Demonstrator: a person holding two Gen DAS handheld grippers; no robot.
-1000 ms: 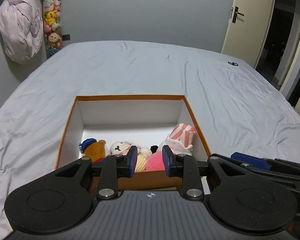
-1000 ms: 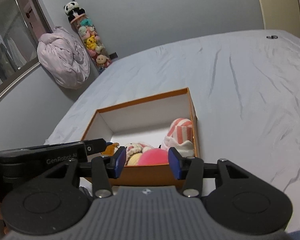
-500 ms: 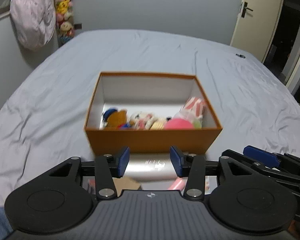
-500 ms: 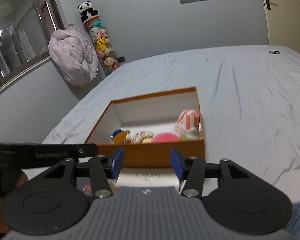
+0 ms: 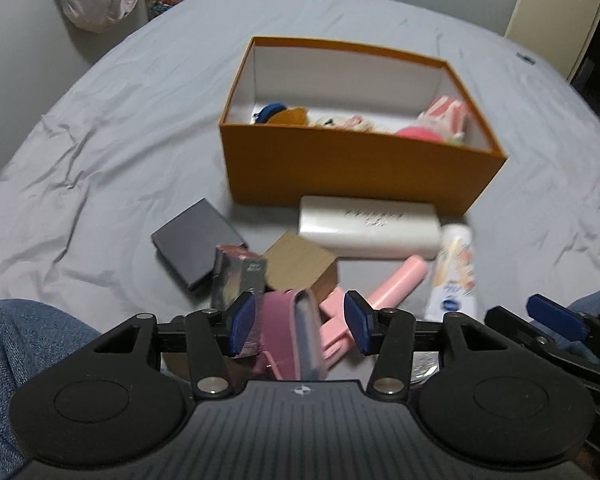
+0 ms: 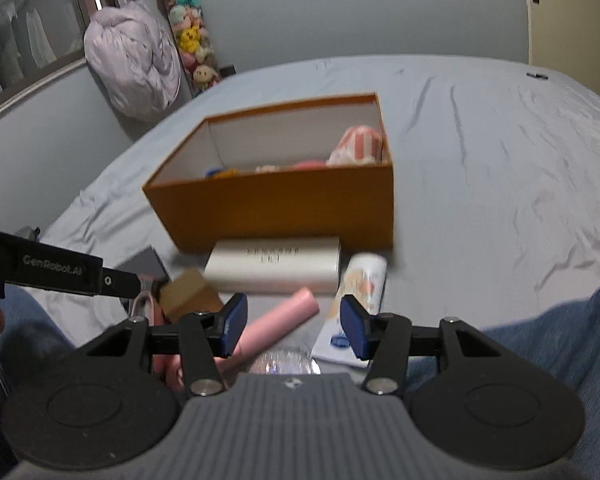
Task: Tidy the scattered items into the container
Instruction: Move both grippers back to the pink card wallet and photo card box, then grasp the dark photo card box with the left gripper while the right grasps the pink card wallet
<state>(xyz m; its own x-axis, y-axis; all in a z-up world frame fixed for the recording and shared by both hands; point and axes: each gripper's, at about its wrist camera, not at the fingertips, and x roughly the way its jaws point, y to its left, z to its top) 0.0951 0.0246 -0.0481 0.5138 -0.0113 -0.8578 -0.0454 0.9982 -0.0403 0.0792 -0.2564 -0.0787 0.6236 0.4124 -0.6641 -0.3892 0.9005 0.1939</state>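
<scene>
Now both grippers, left (image 5: 300,322) & right (image 6: 293,324), gape empty above bed clutter, left's jaws just widened

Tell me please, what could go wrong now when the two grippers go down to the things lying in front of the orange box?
1. The loose items lie crowded: the pink tube touches the white spray can, so gripping one may drag the other.
2. The left gripper and the right gripper, both open, are close together and could collide.
3. The soft bed sheet may let the can roll.
</scene>
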